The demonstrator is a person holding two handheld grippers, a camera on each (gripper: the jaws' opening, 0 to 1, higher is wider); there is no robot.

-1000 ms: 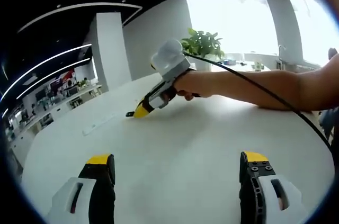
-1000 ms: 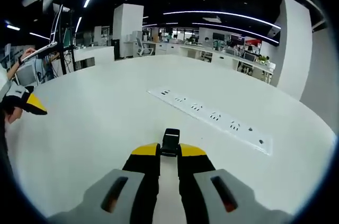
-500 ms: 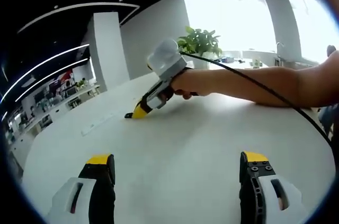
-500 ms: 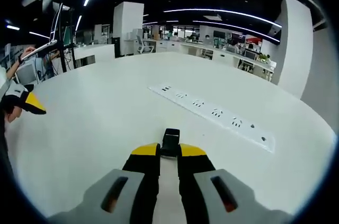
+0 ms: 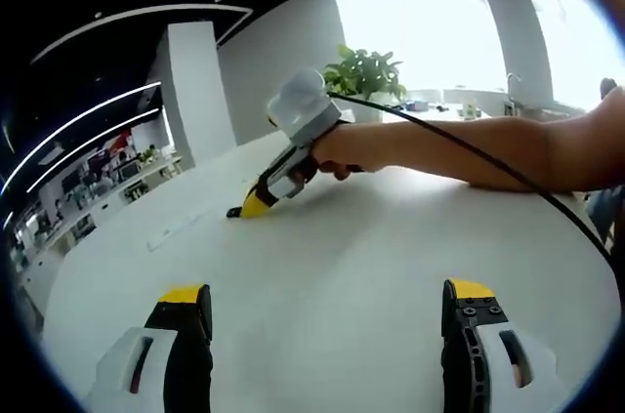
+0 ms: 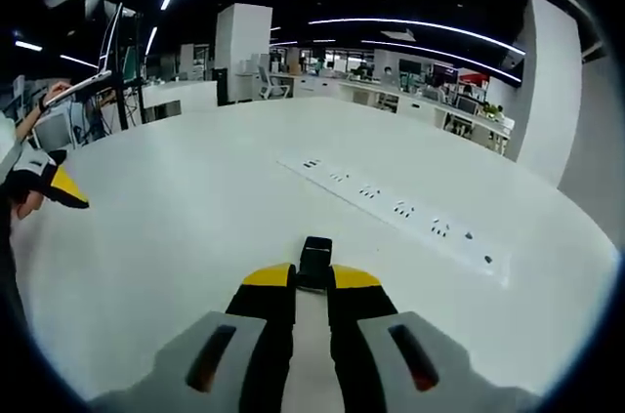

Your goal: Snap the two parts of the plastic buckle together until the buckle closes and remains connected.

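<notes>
So the right gripper [image 6: 312, 279] has its yellow-tipped jaws pinched almost together on a small black buckle part [image 6: 314, 262], which pokes out past the tips toward 12 o'clock in the right gripper view. It sits low over the white table [image 6: 195, 227]; can't tell if the piece actually touches the surface. Out at about 1 to 2 o'clock from the tips there's a white power strip [image 6: 400, 216] lying flat on the table, running diagonally, well apart from the buckle part.

The left gripper [image 5: 327, 301] is hanging wide open with nothing between the jaws, just bare tabletop [image 5: 322, 257] in the left gripper view. Up at 11 o'clock from it you can see the right gripper [image 5: 262, 200] from the side, held in a person's hand [image 5: 337, 151], tip angled down at the table with the black piece just visible at its nose. A black cable [image 5: 469, 164] trails back along the forearm. Potted plant [image 5: 366, 76] behind it by the bright windows.
</notes>
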